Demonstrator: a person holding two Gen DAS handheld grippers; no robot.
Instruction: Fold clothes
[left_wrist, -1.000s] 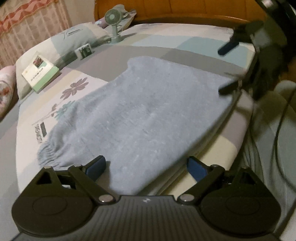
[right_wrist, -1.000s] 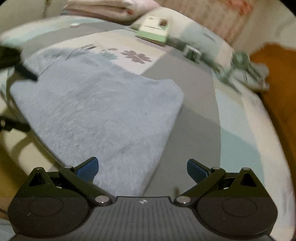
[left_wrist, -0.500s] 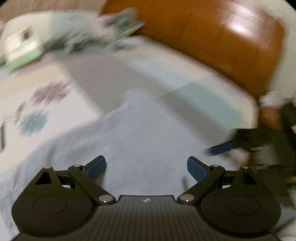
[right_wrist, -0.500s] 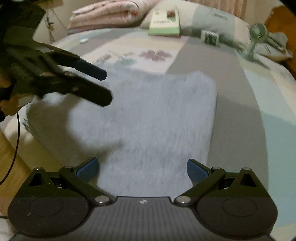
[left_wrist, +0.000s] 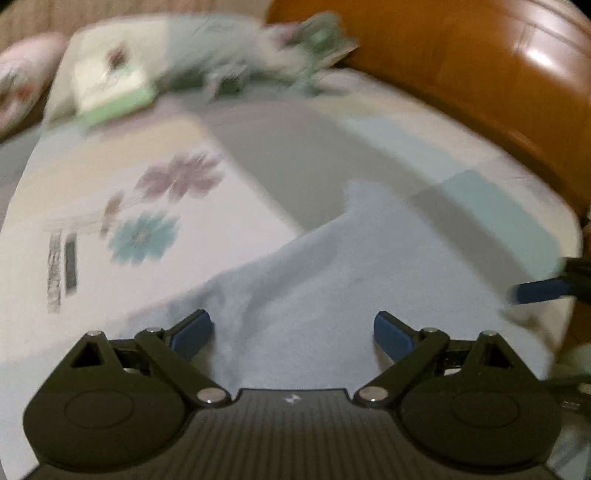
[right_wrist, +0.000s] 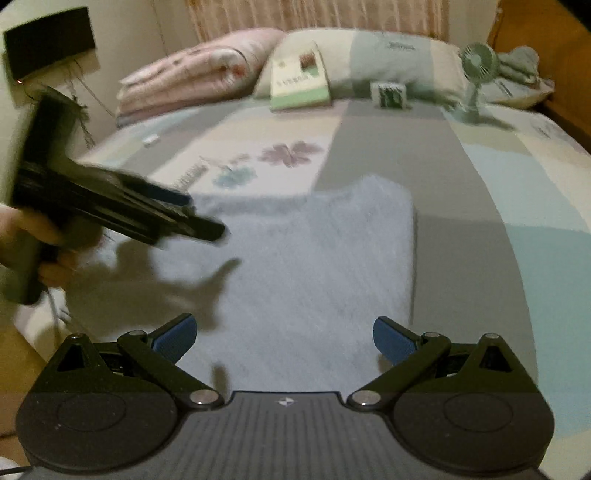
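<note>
Pale blue and fleecy, the folded garment (right_wrist: 314, 266) lies flat on the patchwork bedspread (right_wrist: 454, 236), near the bed's front edge, and we see both grippers above it. Our left gripper (left_wrist: 291, 332) hovers over its near left part with blue pads spread wide and nothing between them. Our right gripper (right_wrist: 282, 336) hangs likewise parted over the near edge, while a small green fan (right_wrist: 476, 74) stands far right by the pillows.
</note>
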